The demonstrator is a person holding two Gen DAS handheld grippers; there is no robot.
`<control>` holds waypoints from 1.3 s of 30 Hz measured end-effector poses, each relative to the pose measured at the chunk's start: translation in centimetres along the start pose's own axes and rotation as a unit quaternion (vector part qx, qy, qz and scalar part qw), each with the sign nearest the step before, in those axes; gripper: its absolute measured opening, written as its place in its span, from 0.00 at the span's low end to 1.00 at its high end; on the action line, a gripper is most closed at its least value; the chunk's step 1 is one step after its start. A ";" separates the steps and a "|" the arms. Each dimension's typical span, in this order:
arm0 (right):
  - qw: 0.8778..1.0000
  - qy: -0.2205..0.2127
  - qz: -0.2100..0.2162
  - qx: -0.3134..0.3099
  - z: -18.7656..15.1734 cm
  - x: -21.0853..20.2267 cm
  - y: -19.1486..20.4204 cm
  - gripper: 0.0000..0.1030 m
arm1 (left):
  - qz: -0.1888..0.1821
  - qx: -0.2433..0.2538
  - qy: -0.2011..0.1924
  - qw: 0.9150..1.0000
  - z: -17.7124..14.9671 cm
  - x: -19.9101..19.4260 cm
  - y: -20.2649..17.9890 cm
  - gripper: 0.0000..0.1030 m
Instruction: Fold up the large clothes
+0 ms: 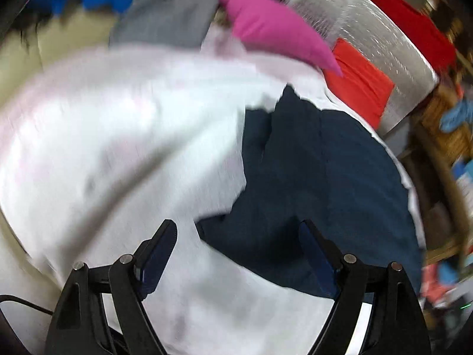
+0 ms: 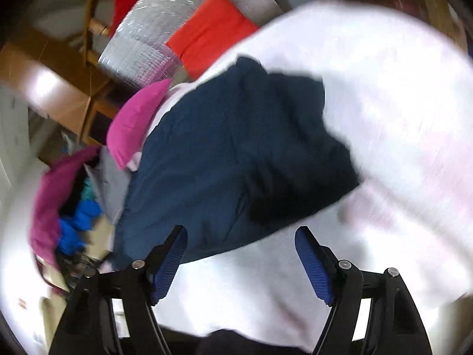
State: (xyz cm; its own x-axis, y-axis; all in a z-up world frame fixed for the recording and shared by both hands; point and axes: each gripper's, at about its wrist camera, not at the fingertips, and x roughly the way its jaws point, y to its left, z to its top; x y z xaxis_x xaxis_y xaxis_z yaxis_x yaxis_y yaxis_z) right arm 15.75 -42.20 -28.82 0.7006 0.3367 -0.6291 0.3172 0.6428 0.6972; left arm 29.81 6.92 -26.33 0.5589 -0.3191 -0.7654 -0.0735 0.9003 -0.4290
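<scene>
A dark navy garment [image 1: 319,177] lies rumpled on a white sheet-covered surface [image 1: 118,133]. In the left wrist view my left gripper [image 1: 239,230] hovers over the garment's near edge, jaws wide apart, nothing between its pads. In the right wrist view the same navy garment [image 2: 230,159] spreads across the middle of the white surface [image 2: 399,103]. My right gripper [image 2: 241,236] hangs above the garment's lower edge, its blue-padded fingers [image 2: 313,263] spread apart and holding nothing. Both views are blurred by motion.
A magenta cushion [image 1: 275,26] and a folded orange-red cloth [image 1: 360,85] lie beyond the garment, beside a silver foil-covered surface [image 1: 369,35]. A heap of grey, blue and purple clothes [image 2: 74,207] sits at one side. Wooden furniture [image 2: 53,88] stands behind.
</scene>
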 end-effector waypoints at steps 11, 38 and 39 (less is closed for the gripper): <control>0.986 0.015 0.097 0.132 0.7 5.5 -2.3 0.87 | -0.142 -0.159 0.084 0.973 -0.5 4.7 1.9 0.87; 1.000 -0.003 -0.023 0.020 0.2 2.7 2.6 0.70 | 0.067 0.056 -0.054 0.995 -0.6 -2.2 -4.6 0.76; 0.999 -0.009 -0.035 0.003 -0.2 1.9 2.9 0.70 | 0.079 0.076 -0.062 0.992 -1.0 -3.1 -5.5 0.77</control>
State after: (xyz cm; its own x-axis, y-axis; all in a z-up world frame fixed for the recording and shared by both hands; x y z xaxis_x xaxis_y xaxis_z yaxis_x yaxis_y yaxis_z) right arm 17.88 -39.56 -27.99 0.6874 0.2782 -0.6709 0.3697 0.6611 0.6529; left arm 27.66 2.68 -22.02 0.6482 -0.1394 -0.7486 -0.0483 0.9736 -0.2232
